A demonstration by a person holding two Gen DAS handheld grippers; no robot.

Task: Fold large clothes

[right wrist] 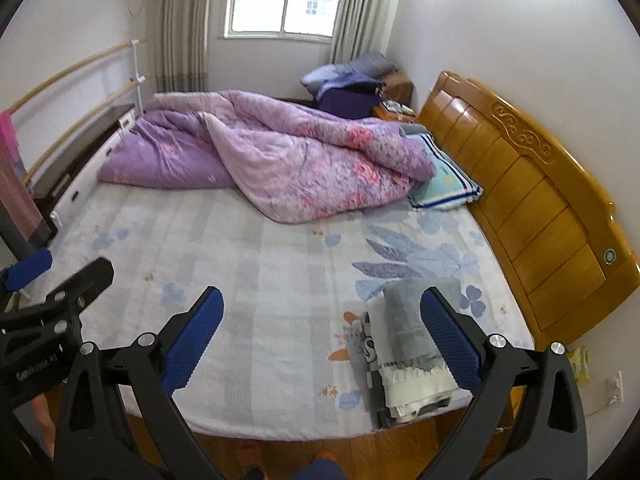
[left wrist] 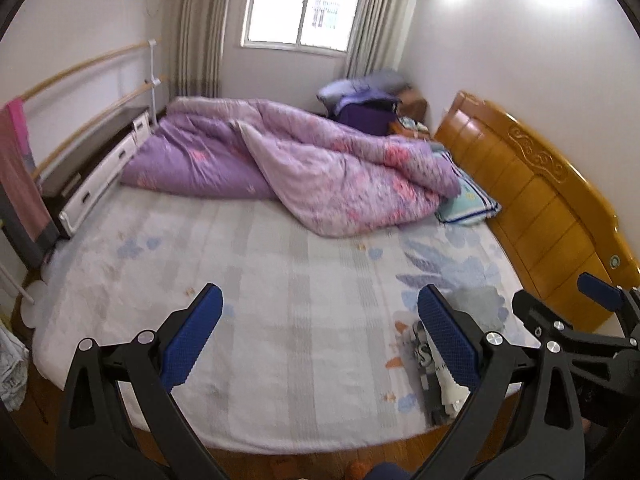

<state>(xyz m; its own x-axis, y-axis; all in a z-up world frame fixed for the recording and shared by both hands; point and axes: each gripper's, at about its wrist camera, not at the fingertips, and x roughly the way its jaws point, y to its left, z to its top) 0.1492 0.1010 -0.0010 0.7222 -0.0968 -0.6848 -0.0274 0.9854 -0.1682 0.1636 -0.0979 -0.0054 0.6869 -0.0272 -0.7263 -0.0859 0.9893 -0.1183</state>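
A stack of folded clothes (right wrist: 408,356), grey on top of white and dark pieces, lies at the near right edge of the bed (right wrist: 256,264). It also shows in the left wrist view (left wrist: 434,376), partly hidden by a finger. My left gripper (left wrist: 320,320) is open and empty above the bed's near edge. My right gripper (right wrist: 322,320) is open and empty, its right finger over the stack. Each gripper shows at the side of the other's view.
A crumpled purple floral quilt (right wrist: 280,156) covers the far half of the bed. A striped pillow (right wrist: 444,184) lies by the wooden headboard (right wrist: 540,184). A low cabinet (right wrist: 76,160) and rails stand at left. Wooden floor is below.
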